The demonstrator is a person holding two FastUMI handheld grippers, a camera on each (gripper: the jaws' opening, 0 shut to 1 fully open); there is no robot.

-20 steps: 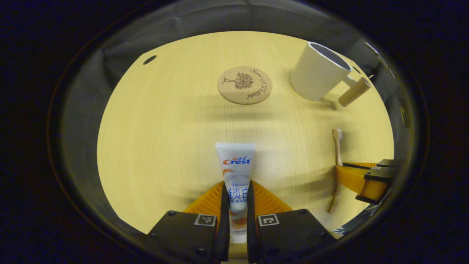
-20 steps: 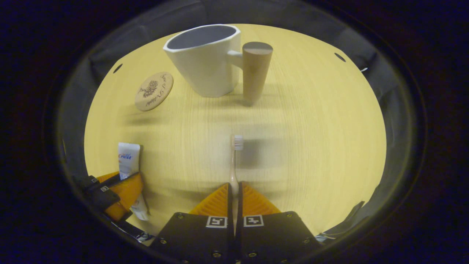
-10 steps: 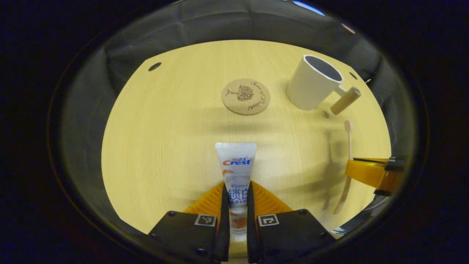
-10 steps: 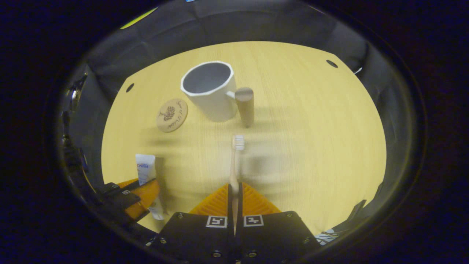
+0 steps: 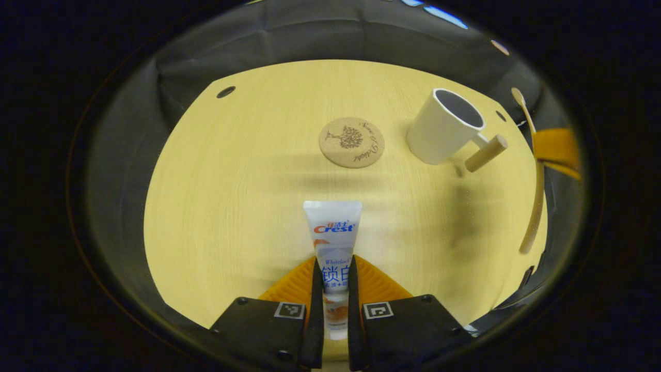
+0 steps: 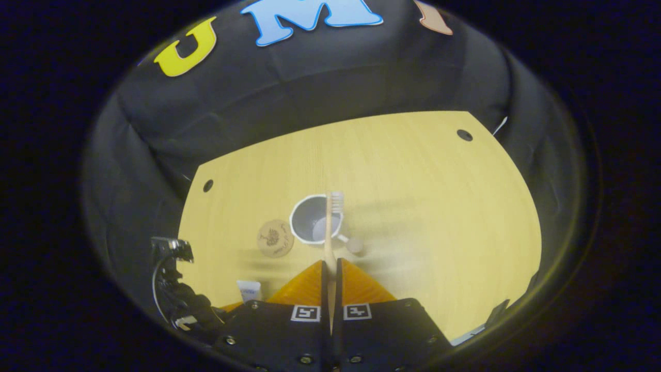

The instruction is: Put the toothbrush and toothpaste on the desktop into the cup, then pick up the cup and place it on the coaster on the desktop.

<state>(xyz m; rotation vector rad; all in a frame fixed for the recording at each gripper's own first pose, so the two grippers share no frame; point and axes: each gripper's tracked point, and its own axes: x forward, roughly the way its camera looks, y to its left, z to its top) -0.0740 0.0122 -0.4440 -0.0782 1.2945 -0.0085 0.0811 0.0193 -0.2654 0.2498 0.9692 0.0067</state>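
My left tool [image 5: 335,289] is closed down to the width of the toothpaste [image 5: 333,243], both fingers [image 5: 316,289] pressing on the lower part of the tube, whose flat crimped end sticks out forward beyond the tips and clear of the table [image 5: 232,206]. Ahead of this tool and a little to its right lies the coaster [image 5: 351,142], flat on the table, and further right stands the cup [image 5: 445,126], upright, its handle [image 5: 485,153] pointing away to the right. At the far right edge of the left gripper view I see my right tool [image 5: 555,150] from the side, lifted, with the toothbrush [image 5: 534,186] running through it. In the right gripper view the right tool [image 6: 330,274] is almost fully closed, its fingers clamped on the handle of the toothbrush [image 6: 330,227], bristles forward. It sits high above the table [image 6: 439,206]; the brush head lines up over the rim of the cup [image 6: 310,227] below, with the coaster [image 6: 275,238] just left of the cup and the toothpaste [image 6: 249,290] at lower left.
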